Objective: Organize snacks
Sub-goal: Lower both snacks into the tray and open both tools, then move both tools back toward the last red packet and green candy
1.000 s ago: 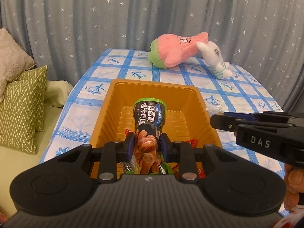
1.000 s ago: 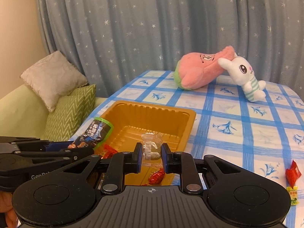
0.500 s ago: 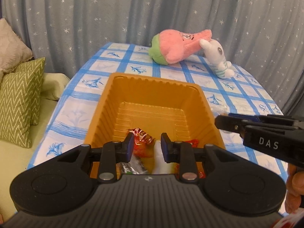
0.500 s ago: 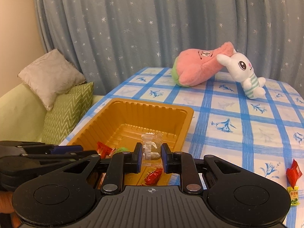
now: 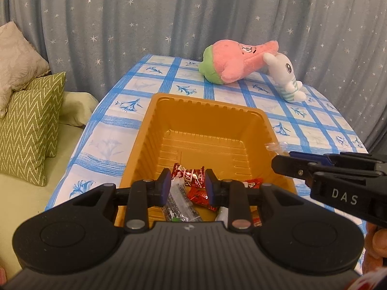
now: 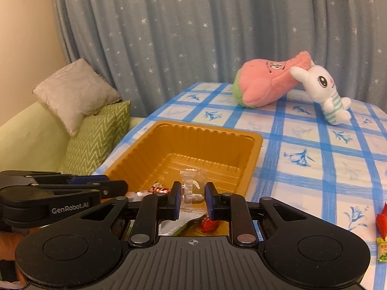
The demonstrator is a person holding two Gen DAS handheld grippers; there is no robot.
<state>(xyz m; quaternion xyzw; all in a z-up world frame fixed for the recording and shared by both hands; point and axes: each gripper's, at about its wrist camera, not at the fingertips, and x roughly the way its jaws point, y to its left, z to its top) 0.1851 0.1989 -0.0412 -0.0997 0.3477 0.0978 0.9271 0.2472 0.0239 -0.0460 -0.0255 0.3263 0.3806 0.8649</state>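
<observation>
- We see the right claw point(image 6: 193, 194) closed on a small clear packet point(image 6: 192, 185); the pads press its two flat sides, and it is the only thing gripped
- The clear packet stands upright, its long axis running up and down between the pads; its crimped top edge points up and rises above the fingertips, while its lower end dips below them
- It is see-through plastic, crinkled; a whitish and brownish morsel sits in its lower half, and the upper half looks empty
- We place it over the near end of the orange tray point(image 6: 256, 142), above the snacks, touching none that we can see
- The tray lies lengthwise away from us on the blue-checked counter point(image 6: 314, 176); its far half is bare, with ribbed walls
- The left claw point(image 5: 187, 184) hangs over the tray's near end with a narrow gap between its pads; nothing is gripped
- Below that gap a red-and-white wrapped sweet point(image 5: 191, 172) lies crosswise in the tray; beside it a clear packet of dark seeds point(image 5: 180, 201) lies slanted
- A red wrapper point(image 6: 382, 220) and a yellow-green packet point(image 6: 383, 251) lie on the counter, well apart from the tray
</observation>
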